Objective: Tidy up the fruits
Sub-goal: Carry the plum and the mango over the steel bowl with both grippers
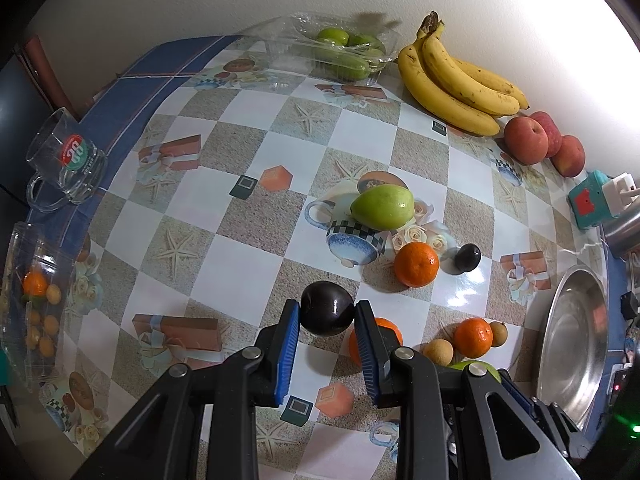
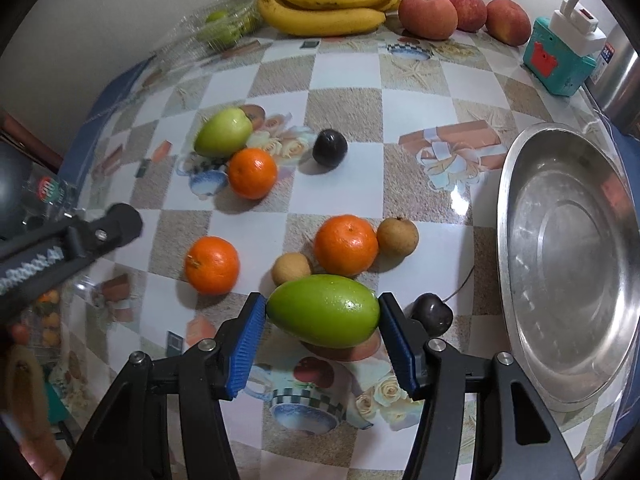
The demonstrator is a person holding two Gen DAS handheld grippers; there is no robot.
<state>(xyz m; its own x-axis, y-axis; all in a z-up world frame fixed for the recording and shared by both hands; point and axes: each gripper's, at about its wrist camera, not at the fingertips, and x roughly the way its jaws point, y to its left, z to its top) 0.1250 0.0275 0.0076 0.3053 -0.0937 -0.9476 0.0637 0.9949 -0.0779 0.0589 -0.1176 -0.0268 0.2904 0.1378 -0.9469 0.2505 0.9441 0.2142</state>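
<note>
Organizing fruits, early stage, both hands loaded. The left gripper (image 1: 327, 314) has its jaws closed narrowly on a dark plum (image 1: 327, 309), held just above the patterned bench (image 1: 248, 216). The right gripper (image 2: 322, 312) has its jaws at a middling width, pressed against both ends of a green oval fruit (image 2: 323, 311), which appears lifted slightly clear of the bench; a cherry (image 2: 432, 314) lies just beside its right jaw. Already grouped along the far wall: a bunch of bananas (image 2: 332, 4), three red apples (image 2: 460, 12), and a clear plastic tray (image 1: 340, 50) holding green fruits. Another clear container (image 1: 36, 304) at the left edge holds small orange and tan fruits. Still loose on the bench: a second green fruit (image 2: 223, 132), three oranges (image 2: 253, 173) (image 2: 212, 265) (image 2: 346, 244), a second dark plum (image 2: 329, 148) and two small tan fruits (image 2: 291, 268) (image 2: 397, 237). The steel bowl (image 2: 568, 264) at the right is empty. Judged from this layout, most of the sorting remains; where either held fruit is bound cannot be told.
</note>
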